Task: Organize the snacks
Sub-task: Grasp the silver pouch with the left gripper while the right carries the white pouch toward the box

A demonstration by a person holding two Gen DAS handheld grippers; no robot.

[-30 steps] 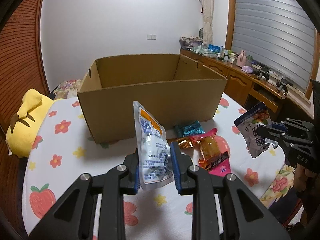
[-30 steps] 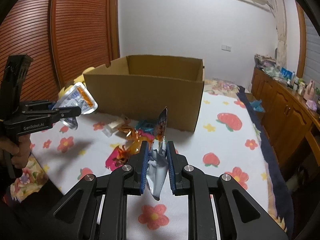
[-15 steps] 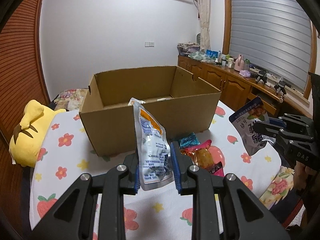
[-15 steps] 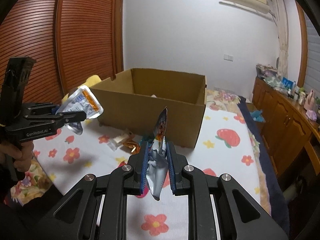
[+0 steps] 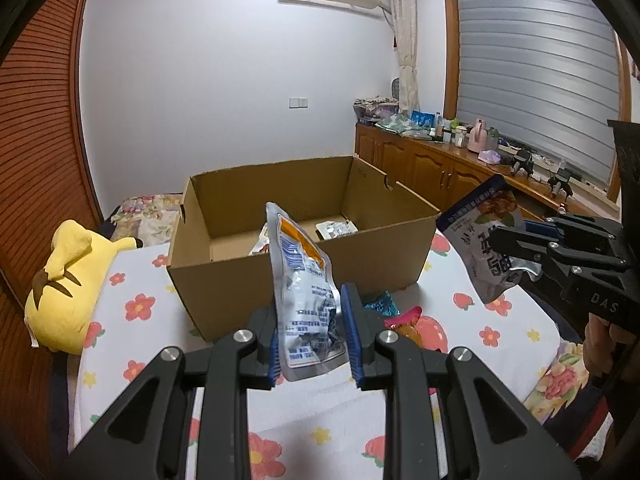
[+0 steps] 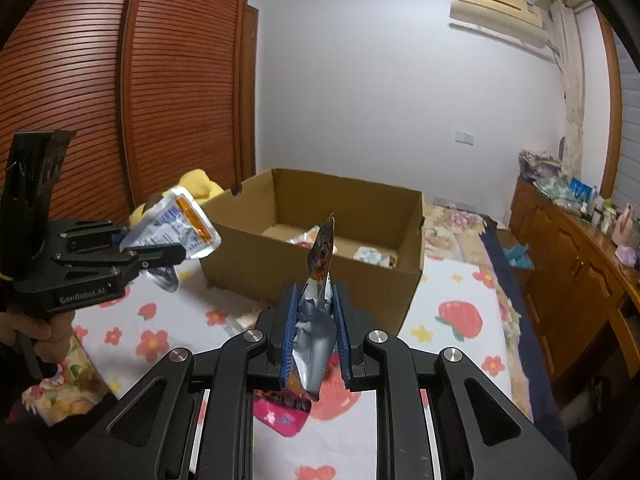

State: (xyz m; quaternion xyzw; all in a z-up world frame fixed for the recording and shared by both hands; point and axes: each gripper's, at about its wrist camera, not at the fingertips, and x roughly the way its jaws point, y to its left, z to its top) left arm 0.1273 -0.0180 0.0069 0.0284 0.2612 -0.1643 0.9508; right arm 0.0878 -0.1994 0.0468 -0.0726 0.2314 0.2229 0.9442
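Left gripper (image 5: 313, 334): blue pads pinch the lower half of a silver pouch (image 5: 302, 300) with blue print and an orange strip, held upright. Right gripper (image 6: 316, 328): pads pressed onto a crumpled silver packet (image 6: 314, 320), seen edge-on from its own camera; only the left view shows its printed face, dark blue with a food picture, at 3 o'clock.

Cardboard box (image 5: 296, 276): open, at 12 o'clock beyond both grippers, on a bedspread (image 5: 132, 320) with flowers and strawberries. A few packets lie on the box floor.

Loose snacks: teal and pink-orange wrappers (image 5: 396, 314) at the box's near wall, at 2 o'clock of the left gripper. The right view shows a pink packet (image 6: 282, 410) under its fingers.

Yellow plush toy (image 5: 64, 280): at 9 o'clock in the left view; mostly hidden in the right view.

Wooden cabinets (image 6: 568, 276): at 3 o'clock in the right view.
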